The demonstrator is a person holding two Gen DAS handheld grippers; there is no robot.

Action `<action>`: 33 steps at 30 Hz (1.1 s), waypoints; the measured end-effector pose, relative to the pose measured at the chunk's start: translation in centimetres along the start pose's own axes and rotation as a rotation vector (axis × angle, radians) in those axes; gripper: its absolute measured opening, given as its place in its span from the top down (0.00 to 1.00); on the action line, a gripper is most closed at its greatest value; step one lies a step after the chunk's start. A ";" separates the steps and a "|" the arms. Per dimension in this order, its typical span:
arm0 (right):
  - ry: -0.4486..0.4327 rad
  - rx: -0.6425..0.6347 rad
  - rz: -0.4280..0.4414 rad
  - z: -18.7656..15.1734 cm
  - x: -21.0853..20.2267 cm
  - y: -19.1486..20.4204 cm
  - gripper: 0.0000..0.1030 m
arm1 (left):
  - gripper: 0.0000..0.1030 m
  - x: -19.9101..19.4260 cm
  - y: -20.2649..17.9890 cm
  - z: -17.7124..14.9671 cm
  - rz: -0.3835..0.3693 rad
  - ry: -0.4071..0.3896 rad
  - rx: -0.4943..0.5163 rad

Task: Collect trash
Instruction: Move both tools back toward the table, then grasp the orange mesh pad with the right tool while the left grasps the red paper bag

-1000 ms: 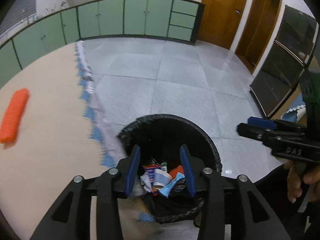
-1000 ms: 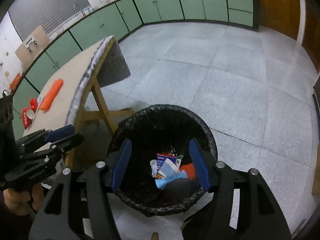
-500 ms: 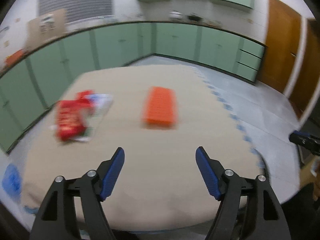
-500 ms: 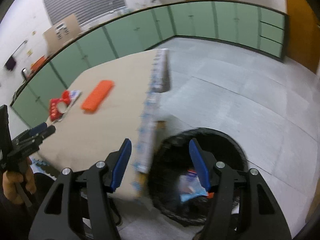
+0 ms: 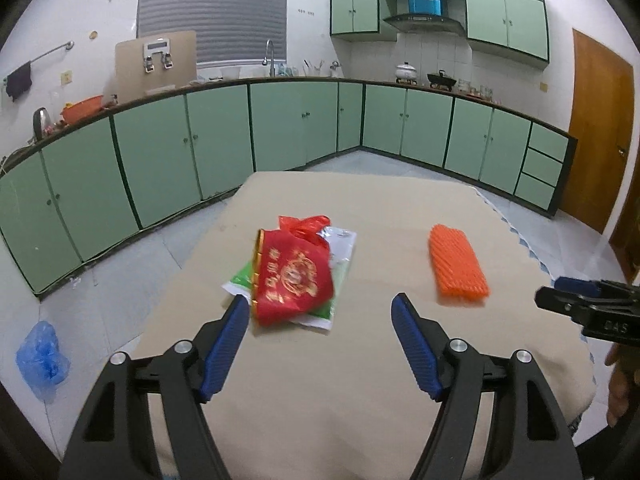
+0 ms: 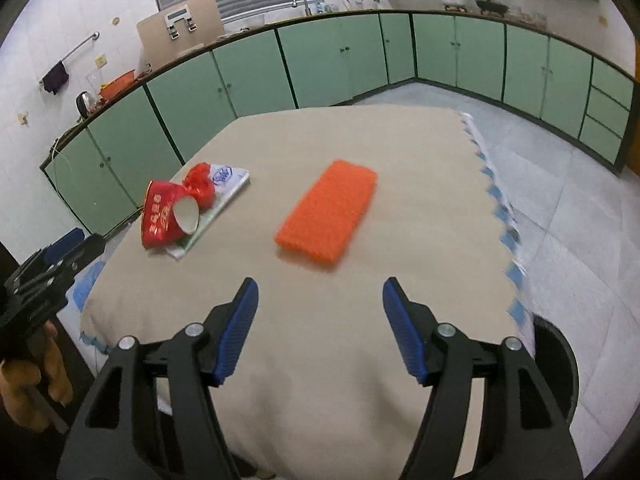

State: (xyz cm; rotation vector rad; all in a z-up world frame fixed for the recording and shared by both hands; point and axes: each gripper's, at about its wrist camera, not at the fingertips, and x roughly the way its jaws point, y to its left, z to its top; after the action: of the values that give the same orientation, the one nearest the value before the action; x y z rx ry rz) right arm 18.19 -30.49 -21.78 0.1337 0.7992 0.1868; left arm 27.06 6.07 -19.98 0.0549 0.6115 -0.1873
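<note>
Orange foam sleeve [image 6: 328, 216] flat on table [image 6: 360, 360], long axis diagonal, near-left to far-right.

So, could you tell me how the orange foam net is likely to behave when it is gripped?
The orange foam net lies flat and ribbed, so it probably squashes and flexes easily. It looks light for its size. Its mesh surface should resist slipping; it seems unlikely to roll.

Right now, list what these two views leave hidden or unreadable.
- Trash bin: right wrist view, only a dark rim; table and gripper frame cover its contents. Absent from left view.
- Flat packet: both views, mostly under the red bag; print too small to read.
- Orange mesh sleeve: motion-blurred in the right wrist view.
</note>
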 end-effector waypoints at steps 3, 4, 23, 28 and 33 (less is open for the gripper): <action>-0.006 -0.011 -0.016 1.1 1.8 1.1 0.32 | 0.24 1.4 0.8 0.0 0.008 0.005 -0.005; -0.008 -0.012 -0.030 1.4 2.5 1.3 0.30 | 0.22 1.9 1.0 0.0 0.011 0.008 -0.007; 0.084 0.065 -0.125 2.2 10.7 0.5 0.28 | 0.22 9.2 2.2 -0.4 0.018 0.090 -0.034; 0.104 0.056 -0.145 1.9 12.3 0.4 0.29 | 0.22 10.2 2.1 -0.6 0.019 0.111 -0.036; 0.104 0.037 -0.128 2.0 12.2 0.3 0.76 | 0.22 10.3 2.1 -0.7 0.019 0.112 -0.044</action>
State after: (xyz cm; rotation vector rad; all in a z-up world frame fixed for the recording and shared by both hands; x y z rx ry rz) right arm 27.89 -27.62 -28.90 0.1078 0.9120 0.0587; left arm 35.31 6.59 -26.47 0.0288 0.7259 -0.1535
